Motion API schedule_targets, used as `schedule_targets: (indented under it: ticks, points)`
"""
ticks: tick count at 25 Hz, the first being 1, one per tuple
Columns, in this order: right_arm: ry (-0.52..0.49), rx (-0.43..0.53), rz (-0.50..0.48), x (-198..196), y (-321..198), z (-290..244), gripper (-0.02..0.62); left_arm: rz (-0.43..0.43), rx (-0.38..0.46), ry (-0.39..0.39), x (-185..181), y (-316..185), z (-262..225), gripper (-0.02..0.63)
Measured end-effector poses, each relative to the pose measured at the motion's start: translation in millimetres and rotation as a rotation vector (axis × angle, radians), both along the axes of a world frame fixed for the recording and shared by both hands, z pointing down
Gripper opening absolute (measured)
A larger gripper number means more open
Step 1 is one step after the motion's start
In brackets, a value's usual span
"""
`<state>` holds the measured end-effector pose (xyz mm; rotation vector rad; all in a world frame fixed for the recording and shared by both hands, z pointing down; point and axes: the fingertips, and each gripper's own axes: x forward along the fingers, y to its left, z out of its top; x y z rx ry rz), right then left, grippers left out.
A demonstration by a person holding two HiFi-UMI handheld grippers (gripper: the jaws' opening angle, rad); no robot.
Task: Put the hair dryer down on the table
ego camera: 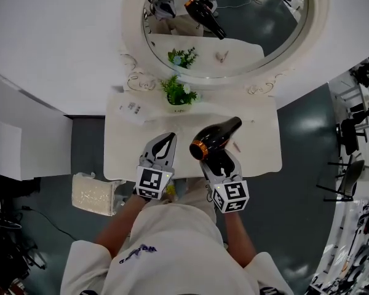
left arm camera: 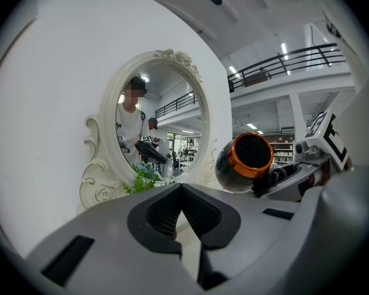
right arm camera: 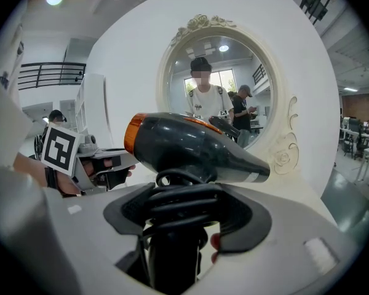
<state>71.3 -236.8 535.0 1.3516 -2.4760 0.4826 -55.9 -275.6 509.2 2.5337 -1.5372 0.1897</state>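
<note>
Right gripper (ego camera: pixel 217 160) clamps hair dryer (ego camera: pixel 216 137) handle over table (ego camera: pixel 258 147) — left gripper (ego camera: pixel 168 139) closed, empty.

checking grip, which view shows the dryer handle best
Right gripper view: the hair dryer handle sits clamped in the right gripper. Head view shows the body from above; left gripper view, only its orange rear.

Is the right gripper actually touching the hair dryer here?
Touching. The right gripper view shows the right gripper shut on the hair dryer, with its black pads pressed against the handle from either side and no gap showing.
</note>
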Motion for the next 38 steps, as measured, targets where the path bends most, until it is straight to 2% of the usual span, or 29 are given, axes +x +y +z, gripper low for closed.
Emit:
schedule_targets:
  ticks: [5,15,30,38]
  points:
    - [0.014,-0.023,0.001,-1,-8,12,0.314,-0.004,-0.028,-0.009,-2,-7,14,0.008]
    - [0.105,-0.064,0.002,3,-18,57,0.314,-0.026,-0.097,-0.005,-4,-22,57,0.008]
    - [0.085,-0.164,0.063,5,-39,121,0.314,-0.014,-0.166,-0.025,6,-28,108,0.008]
    - [0.110,-0.175,0.073,-2,-43,147,0.314,-0.025,-0.193,-0.028,5,-33,129,0.008]
